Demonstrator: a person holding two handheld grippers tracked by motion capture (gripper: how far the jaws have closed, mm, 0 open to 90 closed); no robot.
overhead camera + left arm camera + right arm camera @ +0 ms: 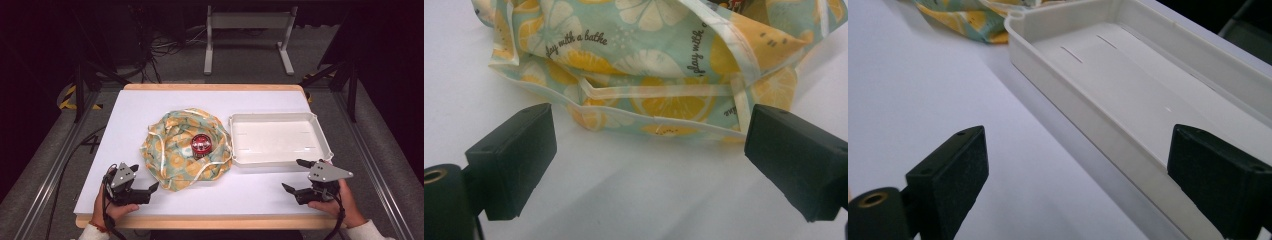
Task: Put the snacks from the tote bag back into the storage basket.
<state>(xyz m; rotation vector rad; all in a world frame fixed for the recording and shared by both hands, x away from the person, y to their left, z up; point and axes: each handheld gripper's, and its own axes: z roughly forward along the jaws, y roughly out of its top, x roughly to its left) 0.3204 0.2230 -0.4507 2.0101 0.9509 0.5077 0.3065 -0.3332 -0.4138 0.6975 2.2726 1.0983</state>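
Left gripper (145, 179), jaws apart, sits just near of the lemon-print cloth bag (172, 150) (red tin (201, 144) inside); right gripper (300, 176), jaws apart, sits near the white tray (280, 159).

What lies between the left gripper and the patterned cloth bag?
Nothing: between the left gripper and the cloth bag there is just bare white table, as the left gripper view shows.

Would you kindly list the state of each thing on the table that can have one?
Lemon-print fabric bag: lying open, crumpled, untouched.
Round red tin: resting inside the bag's opening, lid side up.
White plastic tray: upright, empty.
Left gripper: jaws open, empty, facing the bag's edge.
Right gripper: jaws open, empty, beside the tray's near rim.
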